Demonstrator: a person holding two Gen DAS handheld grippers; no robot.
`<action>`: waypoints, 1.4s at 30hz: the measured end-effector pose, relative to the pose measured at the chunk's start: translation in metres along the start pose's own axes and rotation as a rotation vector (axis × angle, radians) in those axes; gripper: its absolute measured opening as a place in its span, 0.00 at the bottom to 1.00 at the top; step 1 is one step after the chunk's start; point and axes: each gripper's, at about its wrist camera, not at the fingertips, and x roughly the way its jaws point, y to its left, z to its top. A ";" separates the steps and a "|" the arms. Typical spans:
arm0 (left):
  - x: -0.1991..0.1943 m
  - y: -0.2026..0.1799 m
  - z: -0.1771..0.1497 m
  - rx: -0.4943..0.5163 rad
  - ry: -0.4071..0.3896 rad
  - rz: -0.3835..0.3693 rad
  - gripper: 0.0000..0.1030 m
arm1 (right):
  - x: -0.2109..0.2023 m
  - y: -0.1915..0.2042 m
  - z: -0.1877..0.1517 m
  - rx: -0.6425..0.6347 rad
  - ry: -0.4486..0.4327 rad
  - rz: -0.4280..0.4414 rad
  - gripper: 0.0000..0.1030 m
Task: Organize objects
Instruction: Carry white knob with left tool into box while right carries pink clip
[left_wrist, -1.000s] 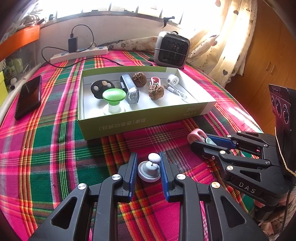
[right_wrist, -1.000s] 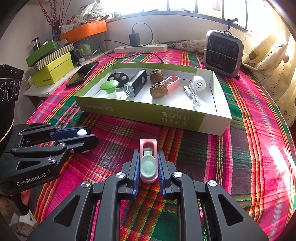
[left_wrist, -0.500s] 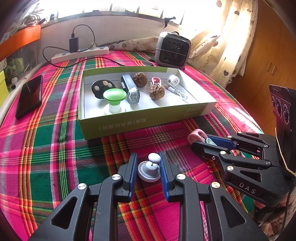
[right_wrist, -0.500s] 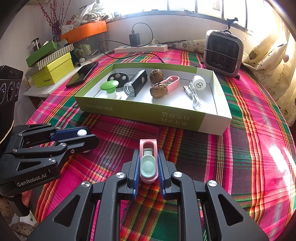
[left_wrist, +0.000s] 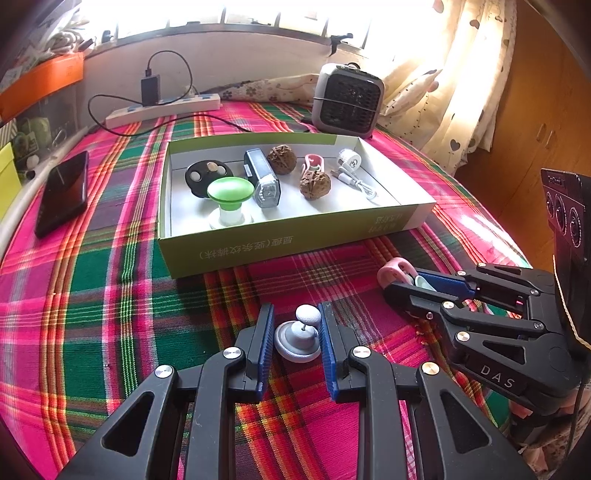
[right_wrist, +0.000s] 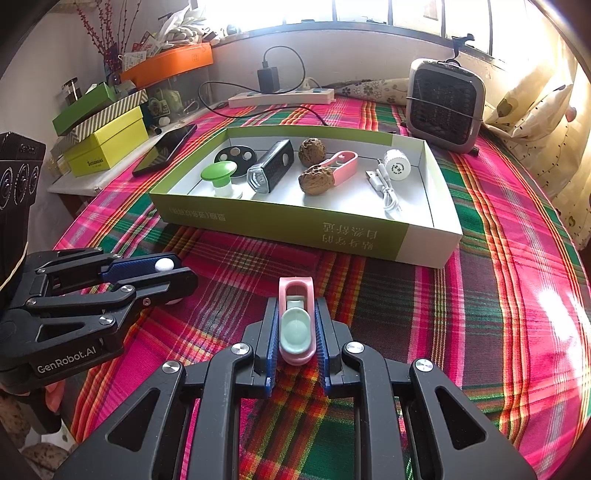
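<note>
while both tools sit low over the plaid tablecloth (right_wrist: 480, 295), the left gripper (left_wrist: 296, 332) has its blue pads against a small grey knob-topped piece (left_wrist: 297, 338), closed on it. the right gripper (right_wrist: 296, 332) is clamped on a pink and mint clip (right_wrist: 296, 325). at twelve o'clock from both lies the green box (left_wrist: 258, 247), holding a green-capped item (left_wrist: 230, 192), two walnuts (left_wrist: 314, 184), another pink clip (right_wrist: 341, 166) and a white cable (right_wrist: 386, 188).
</note>
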 end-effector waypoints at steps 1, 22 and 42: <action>0.000 0.000 0.000 0.000 0.001 0.002 0.21 | 0.000 0.000 0.000 0.002 -0.001 0.002 0.18; -0.013 -0.019 0.022 0.025 -0.045 0.015 0.21 | -0.019 -0.014 0.011 0.016 -0.052 0.027 0.18; 0.003 -0.021 0.066 0.024 -0.070 -0.003 0.21 | -0.022 -0.033 0.048 0.017 -0.097 0.017 0.18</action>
